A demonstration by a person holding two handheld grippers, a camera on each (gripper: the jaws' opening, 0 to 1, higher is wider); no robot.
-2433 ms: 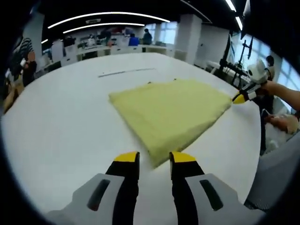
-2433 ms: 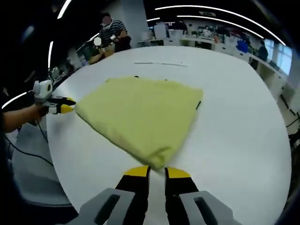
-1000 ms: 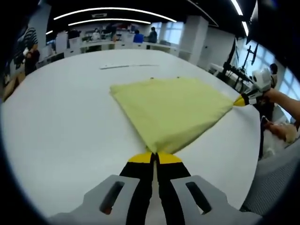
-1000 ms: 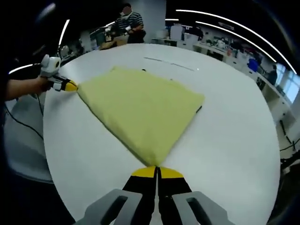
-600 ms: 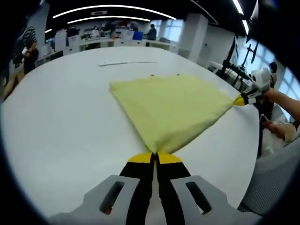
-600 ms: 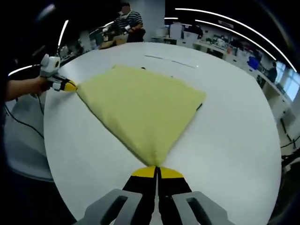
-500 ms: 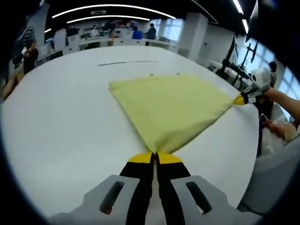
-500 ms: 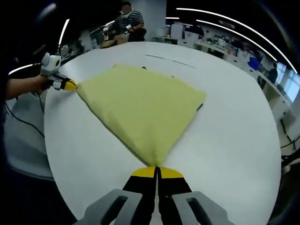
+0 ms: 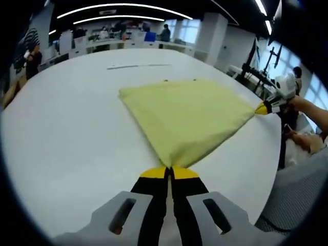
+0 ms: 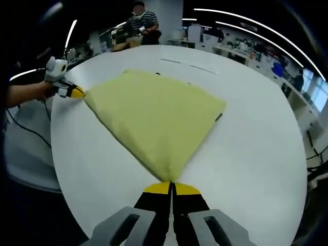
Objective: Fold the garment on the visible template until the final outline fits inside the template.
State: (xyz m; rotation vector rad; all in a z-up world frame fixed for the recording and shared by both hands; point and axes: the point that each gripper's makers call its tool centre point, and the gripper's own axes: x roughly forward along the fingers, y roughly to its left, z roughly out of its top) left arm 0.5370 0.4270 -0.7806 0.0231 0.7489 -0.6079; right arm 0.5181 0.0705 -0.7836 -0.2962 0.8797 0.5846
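A soft yellow folded cloth garment (image 9: 187,115) lies flat on a big round white worktop (image 9: 66,138). It looks like a wide kite shape, with corners pulled out to points.

In the left gripper view, the left gripper (image 9: 169,173) with yellow tips and black and grey jaws has its jaws pressed together on the near corner of the yellow garment. The corner is pinched right at the tips. Far off at the right side of this view, the right gripper (image 9: 261,108) touches another corner of the garment, and a hand (image 9: 297,102) holds it.

In the right gripper view, the right gripper (image 10: 171,188) has its jaws pressed together on the near corner of the garment (image 10: 156,118). At the left side of this view the left gripper (image 10: 77,93) is at the far corner of the cloth.

The cloth is pulled smooth between the two grippers. A thin dark line (image 9: 138,66) is marked on the worktop beyond the garment. A person in a striped shirt (image 10: 142,24) stands far behind the worktop (image 10: 256,148).
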